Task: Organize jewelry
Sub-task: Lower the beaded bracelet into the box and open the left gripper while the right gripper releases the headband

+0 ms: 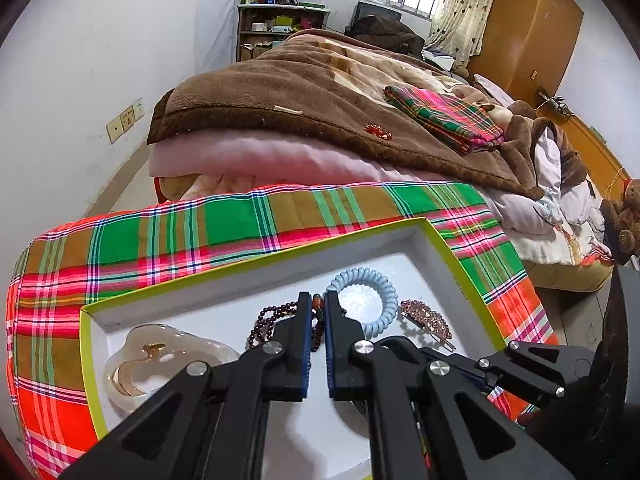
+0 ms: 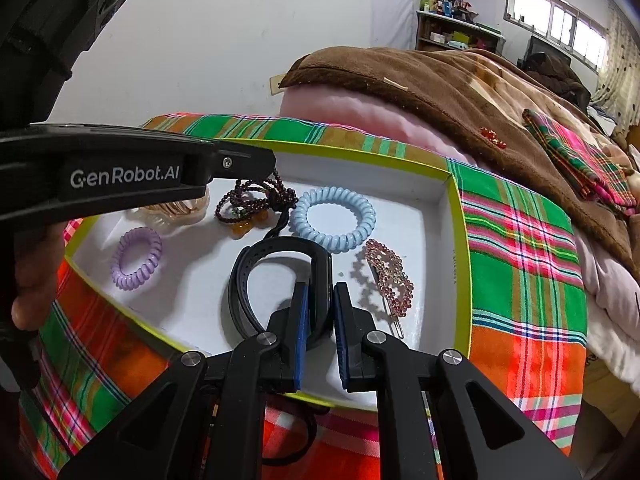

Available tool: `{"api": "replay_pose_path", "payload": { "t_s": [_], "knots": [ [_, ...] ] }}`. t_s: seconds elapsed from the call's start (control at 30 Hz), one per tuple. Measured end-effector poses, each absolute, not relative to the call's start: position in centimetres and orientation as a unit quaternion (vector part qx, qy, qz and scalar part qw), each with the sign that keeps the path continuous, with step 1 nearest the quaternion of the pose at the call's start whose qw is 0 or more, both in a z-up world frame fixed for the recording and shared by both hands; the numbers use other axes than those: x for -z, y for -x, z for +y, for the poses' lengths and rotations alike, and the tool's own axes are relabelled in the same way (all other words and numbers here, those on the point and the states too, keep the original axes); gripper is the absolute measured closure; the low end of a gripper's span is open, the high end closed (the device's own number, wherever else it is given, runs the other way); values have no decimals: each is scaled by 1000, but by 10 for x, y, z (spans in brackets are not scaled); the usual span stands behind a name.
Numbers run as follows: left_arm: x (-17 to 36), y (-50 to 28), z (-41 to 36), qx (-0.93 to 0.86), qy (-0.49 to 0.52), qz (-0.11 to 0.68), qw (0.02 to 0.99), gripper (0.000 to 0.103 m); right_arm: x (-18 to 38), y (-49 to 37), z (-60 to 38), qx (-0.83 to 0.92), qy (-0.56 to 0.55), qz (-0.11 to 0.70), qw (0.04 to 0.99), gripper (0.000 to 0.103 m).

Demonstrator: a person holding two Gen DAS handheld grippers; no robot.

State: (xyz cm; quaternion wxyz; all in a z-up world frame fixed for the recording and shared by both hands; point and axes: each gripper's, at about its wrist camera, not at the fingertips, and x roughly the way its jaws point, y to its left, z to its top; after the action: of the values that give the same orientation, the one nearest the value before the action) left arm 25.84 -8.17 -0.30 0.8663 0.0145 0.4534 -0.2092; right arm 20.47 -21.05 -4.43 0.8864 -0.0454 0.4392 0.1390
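A white box with a yellow-green rim lies on a plaid cloth. In it lie a dark bead necklace, a blue spiral hair tie, a purple spiral tie, a pink rhinestone clip, a clear hair claw and a black wristband. My left gripper is shut on the bead necklace over the box. My right gripper is shut on the black wristband inside the box.
The plaid cloth covers the near end of a bed. Behind it lie a brown blanket, a folded plaid cloth and a small red bead piece. A shelf and wardrobe stand at the far wall.
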Motion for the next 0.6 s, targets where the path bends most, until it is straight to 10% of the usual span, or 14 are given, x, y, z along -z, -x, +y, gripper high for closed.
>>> {"api": "replay_pose_path", "payload": {
  "t_s": [0.6],
  "knots": [
    [9, -263, -78, 196, -15, 461, 865, 93, 43, -207, -209, -135, 44, 434, 890, 90]
  ]
}}
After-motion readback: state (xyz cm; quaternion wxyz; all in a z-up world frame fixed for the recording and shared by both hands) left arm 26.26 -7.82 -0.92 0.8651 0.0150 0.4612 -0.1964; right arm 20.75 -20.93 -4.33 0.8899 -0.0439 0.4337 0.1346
